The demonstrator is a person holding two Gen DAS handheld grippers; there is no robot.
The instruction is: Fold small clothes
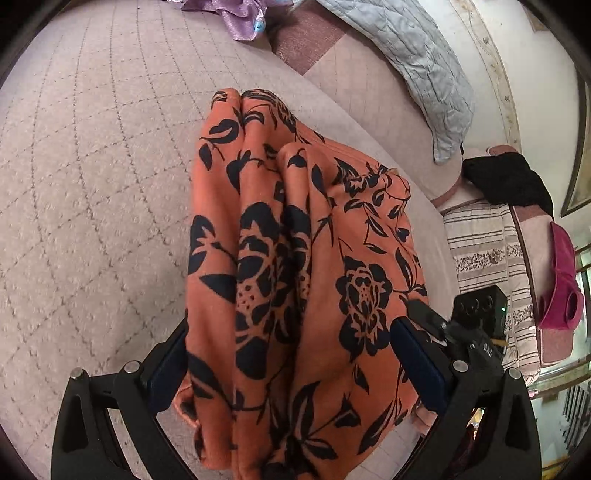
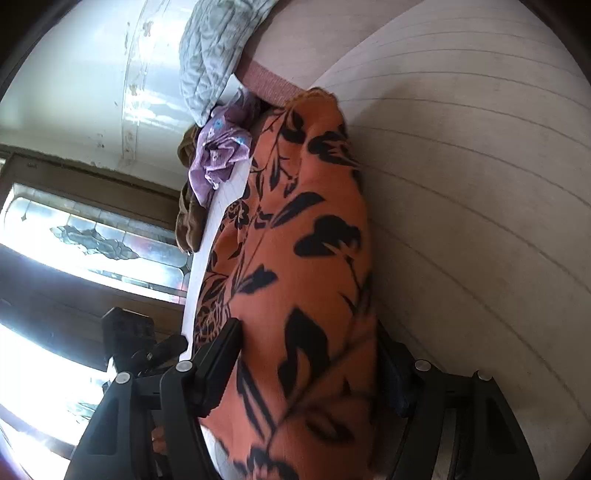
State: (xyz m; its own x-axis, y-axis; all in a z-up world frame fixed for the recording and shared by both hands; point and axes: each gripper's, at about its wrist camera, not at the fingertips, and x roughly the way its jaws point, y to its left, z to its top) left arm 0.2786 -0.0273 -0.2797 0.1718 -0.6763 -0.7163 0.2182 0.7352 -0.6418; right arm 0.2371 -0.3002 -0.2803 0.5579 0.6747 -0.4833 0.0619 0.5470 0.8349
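An orange garment with a black flower print [image 1: 258, 184] lies bunched in long folds on the pale quilted bed [image 1: 92, 166]. My left gripper [image 1: 291, 332] has its blue pads against both sides of the near end of the bundle, which fills the gap. My right gripper [image 2: 308, 332] clamps the same orange garment [image 2: 314, 192] from the other side, and cloth fills its wide jaws too. In the left wrist view the right gripper's black body [image 1: 476, 321] shows just beside my right finger. The cloth hides both grippers' pad faces.
A crumpled purple garment [image 1: 240, 18] and a grey quilted pillow [image 1: 424, 62] lie at the head of the bed. A black garment [image 1: 509, 181] and a pink item [image 1: 561, 280] sit on furniture past the bed's edge. Brown cloth [image 2: 188, 221] hangs near a bright window [image 2: 92, 240].
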